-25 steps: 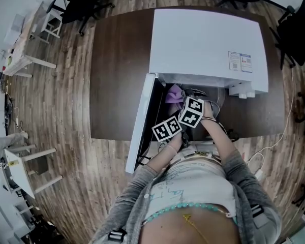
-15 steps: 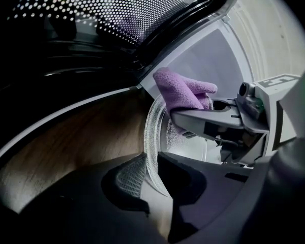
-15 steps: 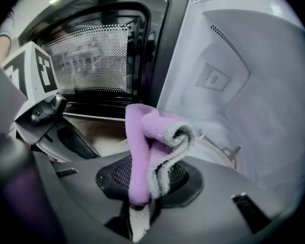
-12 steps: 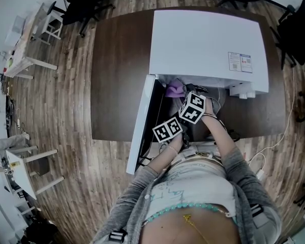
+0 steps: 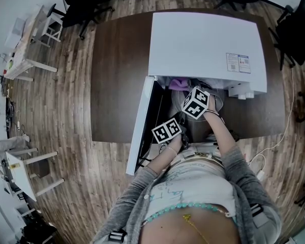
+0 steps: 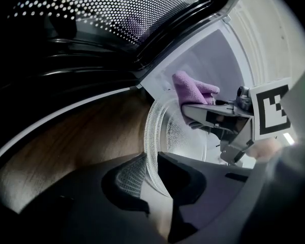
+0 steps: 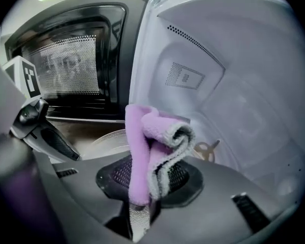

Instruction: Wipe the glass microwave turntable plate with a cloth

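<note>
The glass turntable plate (image 6: 175, 131) is held tilted at the open microwave's mouth. My left gripper (image 6: 151, 179) is shut on its near rim. The plate also shows in the right gripper view (image 7: 108, 138), low behind the cloth. My right gripper (image 7: 141, 207) is shut on a folded purple cloth (image 7: 153, 154), which stands up from its jaws inside the cavity. In the left gripper view the cloth (image 6: 193, 89) sits at the plate's far edge, with the right gripper (image 6: 218, 117) behind it. In the head view both marker cubes crowd the opening, and the cloth (image 5: 179, 83) is just under the microwave's top.
The white microwave (image 5: 208, 39) stands on a dark brown table (image 5: 117, 75), its door (image 5: 141, 126) swung open to the left. The turntable's roller ring (image 7: 207, 149) lies on the cavity floor. Chairs and small tables stand on the wooden floor around it.
My right gripper has carried the cloth deeper into the microwave cavity and rolled a little. The left gripper and the plate have kept still.
</note>
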